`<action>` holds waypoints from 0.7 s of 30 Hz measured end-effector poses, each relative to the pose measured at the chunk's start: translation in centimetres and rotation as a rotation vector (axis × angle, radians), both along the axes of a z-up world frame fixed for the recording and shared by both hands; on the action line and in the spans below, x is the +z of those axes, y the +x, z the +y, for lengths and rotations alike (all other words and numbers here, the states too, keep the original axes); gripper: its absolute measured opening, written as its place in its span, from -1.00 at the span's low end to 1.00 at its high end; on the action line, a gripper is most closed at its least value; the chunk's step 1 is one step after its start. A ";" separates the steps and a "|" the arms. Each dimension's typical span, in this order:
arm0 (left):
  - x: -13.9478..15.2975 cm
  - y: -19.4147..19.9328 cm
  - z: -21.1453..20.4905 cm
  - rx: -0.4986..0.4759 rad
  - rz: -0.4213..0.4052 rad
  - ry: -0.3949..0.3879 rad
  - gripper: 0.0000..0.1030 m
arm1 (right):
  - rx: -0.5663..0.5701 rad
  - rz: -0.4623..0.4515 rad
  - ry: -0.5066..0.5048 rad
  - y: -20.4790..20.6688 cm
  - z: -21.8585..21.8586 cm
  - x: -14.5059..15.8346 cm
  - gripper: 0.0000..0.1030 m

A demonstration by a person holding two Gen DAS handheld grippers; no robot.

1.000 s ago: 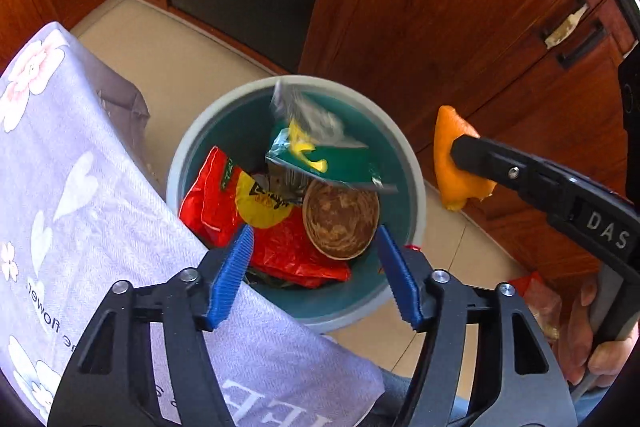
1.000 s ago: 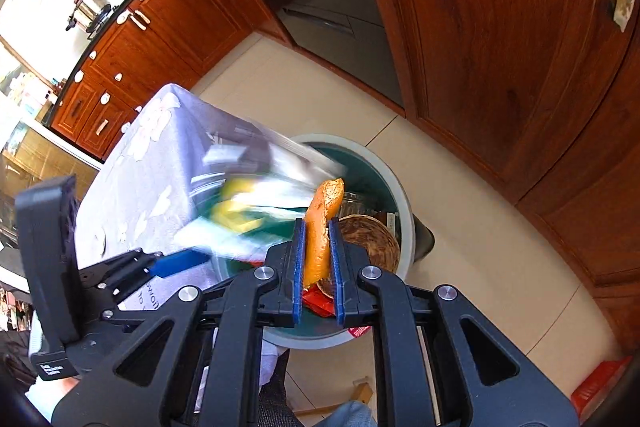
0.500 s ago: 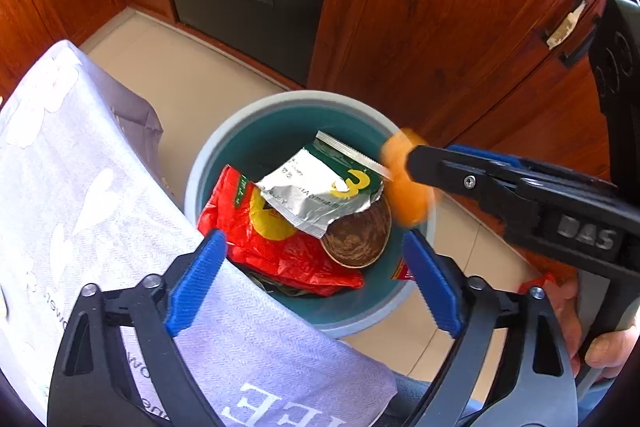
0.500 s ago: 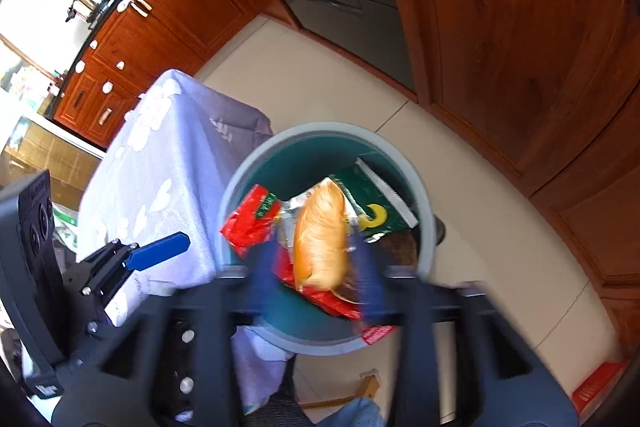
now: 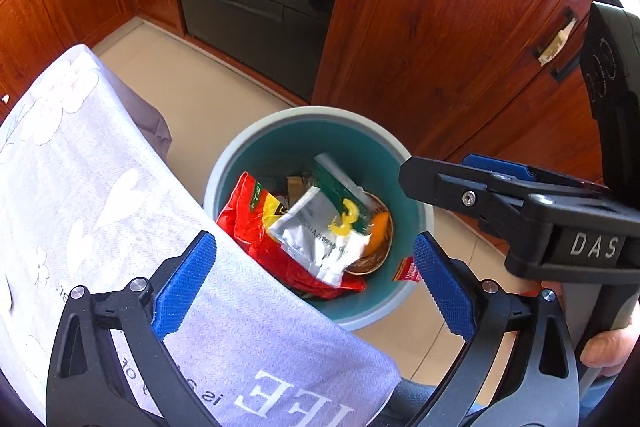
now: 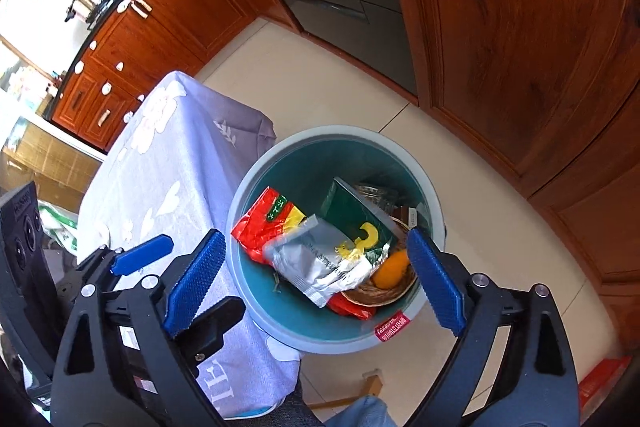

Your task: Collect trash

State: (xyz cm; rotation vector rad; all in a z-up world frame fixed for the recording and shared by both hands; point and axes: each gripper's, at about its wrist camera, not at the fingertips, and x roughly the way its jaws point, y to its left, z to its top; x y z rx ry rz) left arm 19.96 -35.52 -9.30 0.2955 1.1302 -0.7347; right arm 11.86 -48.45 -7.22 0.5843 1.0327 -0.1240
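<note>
**Both Claws Open Above the Bin**

While the two claws hung over the teal trash bin (image 5: pixel 256 151), neither had hold of anything. The left claw (image 5: pixel 316 279) pointed down at the bin's near rim, its blue fingers (image 5: pixel 186 283) spread wide, one over the cloth-covered surface (image 5: pixel 100 187) and the other over the rim's near right side. The right claw (image 6: pixel 316 279) also stood wide open and bare, tilted down over the bin mouth; in the left wrist view its black body reached in from the right, with a hand (image 5: pixel 608 351) gripping its handle low at the frame's edge.

Inside the bin lay the trash: a red snack bag (image 6: pixel 264 223), a silver-and-green packet (image 6: pixel 332 259) across it, a brown round bowl (image 6: pixel 384 291) and an orange peel (image 6: pixel 390 271) resting in that bowl. A small red wrapper (image 6: pixel 390 325) lay on the bin's near rim.

The bin stood on the tiled floor (image 6: pixel 320 87), its left side close against the draped surface edge. Wooden cabinet doors (image 6: pixel 520 27) rose beyond it, with open floor between them and the bin.
</note>
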 end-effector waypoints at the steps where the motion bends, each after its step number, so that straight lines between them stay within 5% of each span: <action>1: 0.2 0.0 0.1 0.004 -0.004 -0.002 0.92 | 0.006 -0.001 -0.011 0.0 0.3 0.2 0.71; 21: 5.5 -5.3 8.1 0.137 -0.167 -0.033 0.92 | 0.134 -0.143 -0.240 -4.9 6.5 7.6 0.71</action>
